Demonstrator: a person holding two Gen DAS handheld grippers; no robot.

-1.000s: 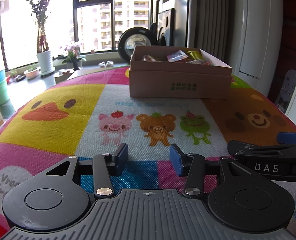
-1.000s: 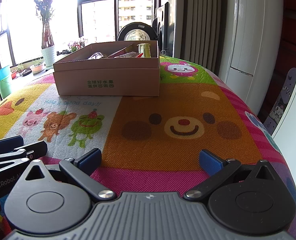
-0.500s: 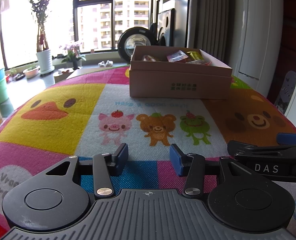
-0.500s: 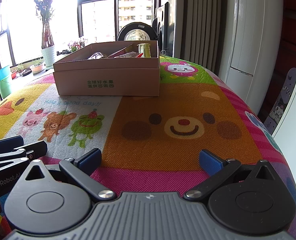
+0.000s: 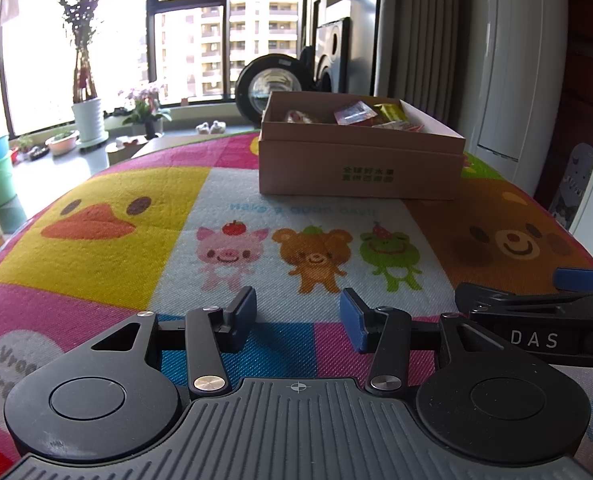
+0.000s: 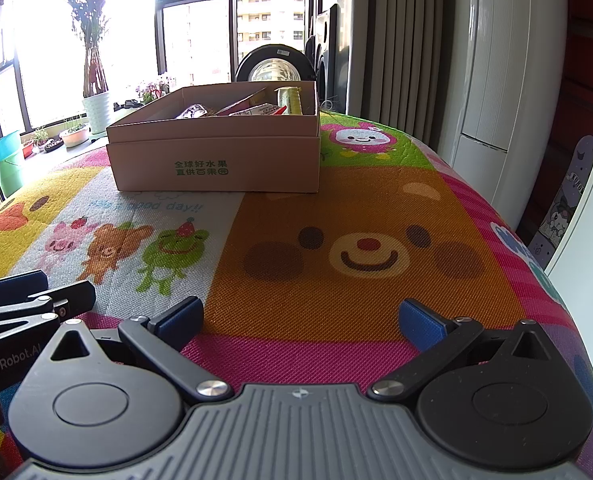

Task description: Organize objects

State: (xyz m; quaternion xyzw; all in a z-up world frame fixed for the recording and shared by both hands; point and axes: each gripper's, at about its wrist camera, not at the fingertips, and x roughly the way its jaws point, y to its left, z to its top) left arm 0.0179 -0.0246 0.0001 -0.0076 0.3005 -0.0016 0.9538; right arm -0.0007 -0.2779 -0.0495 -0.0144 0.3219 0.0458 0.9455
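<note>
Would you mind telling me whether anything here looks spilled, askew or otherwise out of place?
Nothing stands out. The cardboard box sits flat on the cartoon mat with its packets inside, none spilled. Both the left gripper and right gripper are open and hold nothing.

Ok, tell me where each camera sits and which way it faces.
Left wrist: on the left gripper, low over the cartoon mat, facing the cardboard box; own fingers apart, right gripper's side at right.
Right wrist: on the right gripper, facing the same box from its right; fingers wide apart.
Shared: box, mat, window.
</note>
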